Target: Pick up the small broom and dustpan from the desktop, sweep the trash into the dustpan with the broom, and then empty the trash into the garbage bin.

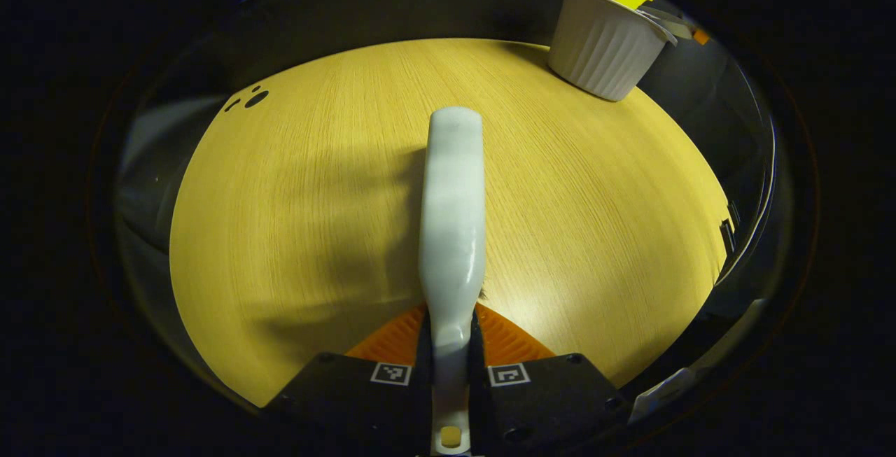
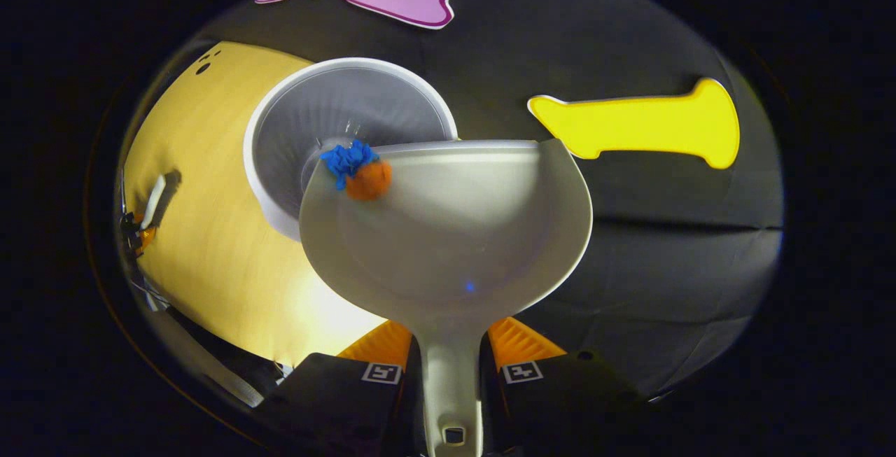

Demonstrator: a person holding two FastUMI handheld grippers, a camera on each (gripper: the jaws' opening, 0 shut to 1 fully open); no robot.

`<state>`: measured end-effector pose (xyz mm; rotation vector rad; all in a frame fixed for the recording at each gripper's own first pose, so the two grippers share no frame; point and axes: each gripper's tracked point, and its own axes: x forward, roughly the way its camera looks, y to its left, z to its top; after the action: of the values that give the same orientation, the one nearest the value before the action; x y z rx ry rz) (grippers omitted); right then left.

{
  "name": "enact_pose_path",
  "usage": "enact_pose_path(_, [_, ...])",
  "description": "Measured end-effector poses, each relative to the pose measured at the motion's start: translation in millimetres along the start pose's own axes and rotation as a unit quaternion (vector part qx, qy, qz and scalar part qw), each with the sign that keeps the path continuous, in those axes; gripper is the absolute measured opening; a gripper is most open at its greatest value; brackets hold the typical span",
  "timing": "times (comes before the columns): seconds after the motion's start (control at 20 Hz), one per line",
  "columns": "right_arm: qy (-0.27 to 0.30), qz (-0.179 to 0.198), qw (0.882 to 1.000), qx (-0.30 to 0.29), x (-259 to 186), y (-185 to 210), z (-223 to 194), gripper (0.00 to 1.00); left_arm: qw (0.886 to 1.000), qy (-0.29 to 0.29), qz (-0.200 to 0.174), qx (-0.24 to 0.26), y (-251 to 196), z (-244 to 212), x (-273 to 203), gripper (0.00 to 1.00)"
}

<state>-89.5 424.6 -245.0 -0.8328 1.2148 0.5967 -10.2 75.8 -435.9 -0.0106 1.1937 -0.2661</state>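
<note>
In the left gripper view my left gripper (image 1: 451, 355) is shut on the handle of the small white broom (image 1: 452, 219), which stretches forward over the wooden desktop (image 1: 294, 219). The white ribbed garbage bin (image 1: 603, 43) stands at the far right of the desk. In the right gripper view my right gripper (image 2: 451, 362) is shut on the handle of the white dustpan (image 2: 455, 233), tilted with its front lip over the garbage bin (image 2: 336, 114). A blue crumpled scrap (image 2: 348, 157) and an orange ball (image 2: 368, 180) sit at the pan's front left corner, at the bin's rim.
Small dark holes (image 1: 255, 99) mark the desktop's far left corner. The black booth wall (image 2: 630, 233) rises right behind the bin. In the right gripper view the left gripper with the broom (image 2: 143, 222) is small at the left, over the desktop (image 2: 203, 233).
</note>
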Motion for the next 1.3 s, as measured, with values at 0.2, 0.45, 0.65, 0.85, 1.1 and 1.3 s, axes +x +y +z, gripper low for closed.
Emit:
enact_pose_path(0.2, [0.016, 0.007, 1.000, -0.015, 8, 3, 9, 0.37, 1.000, -0.001, 0.003, -0.003, 1, 0, 2, 0.26])
enact_pose_path(0.45, [0.018, 0.001, 1.000, -0.024, 10, 2, 7, 0.37, 1.000, -0.002, 0.004, -0.004, 1, 1, 2, 0.26])
enact_pose_path(0.65, [-0.006, 0.012, 1.000, -0.013, 2, 3, 4, 0.37, 1.000, -0.001, 0.005, -0.002, 2, 1, 2, 0.26])
enact_pose_path(0.85, [-0.044, 0.032, 0.999, 0.003, -27, 2, -11, 0.37, 1.000, -0.001, 0.004, 0.003, 2, 2, 3, 0.26])
enact_pose_path(1.1, [-0.118, 0.059, 0.991, 0.020, -74, 16, -30, 0.37, 1.000, 0.001, 0.009, 0.005, 2, 2, 3, 0.26])
enact_pose_path(1.3, [-0.180, 0.082, 0.980, 0.036, -103, 53, -38, 0.37, 1.000, 0.002, 0.011, 0.005, 2, 1, 3, 0.26])
